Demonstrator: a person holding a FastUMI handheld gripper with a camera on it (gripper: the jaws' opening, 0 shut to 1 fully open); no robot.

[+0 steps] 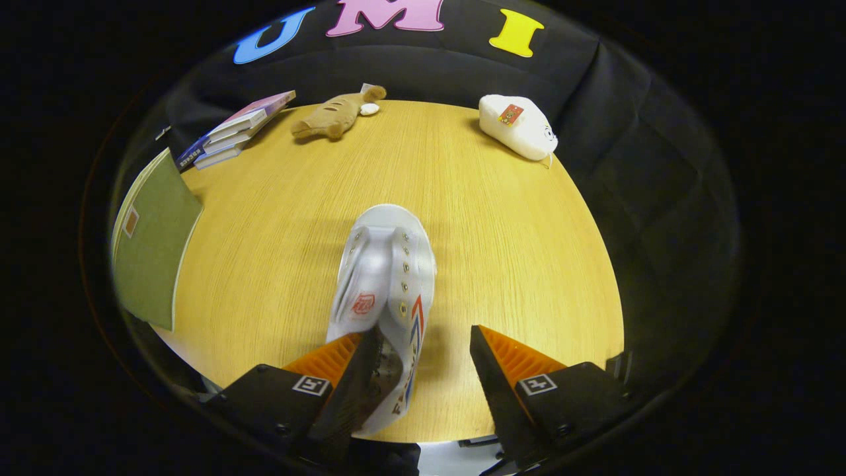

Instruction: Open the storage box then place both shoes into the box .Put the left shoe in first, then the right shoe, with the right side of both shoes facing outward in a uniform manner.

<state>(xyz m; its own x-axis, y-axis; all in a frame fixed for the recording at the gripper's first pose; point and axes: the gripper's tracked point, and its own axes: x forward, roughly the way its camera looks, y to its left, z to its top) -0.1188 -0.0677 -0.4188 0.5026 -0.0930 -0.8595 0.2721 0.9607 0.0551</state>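
I have the gripper spread wide, gripping nothing; the white lace-up canvas shoe lies on the round pale-wood table, its heel between the fingers, against the left one; step, I judge: grasping a shoe; next, centre and close.

You see a white shoe with a red emblem on its tongue and red and blue chevron stripes along its side, resting on a yellow-tan tabletop with fine wood grain. Beyond it lie a brown plush fish and a white plush toy bearing a small red tag. Beside you sits an olive-green box edged in cream, with a stack of books in pink, white and blue.
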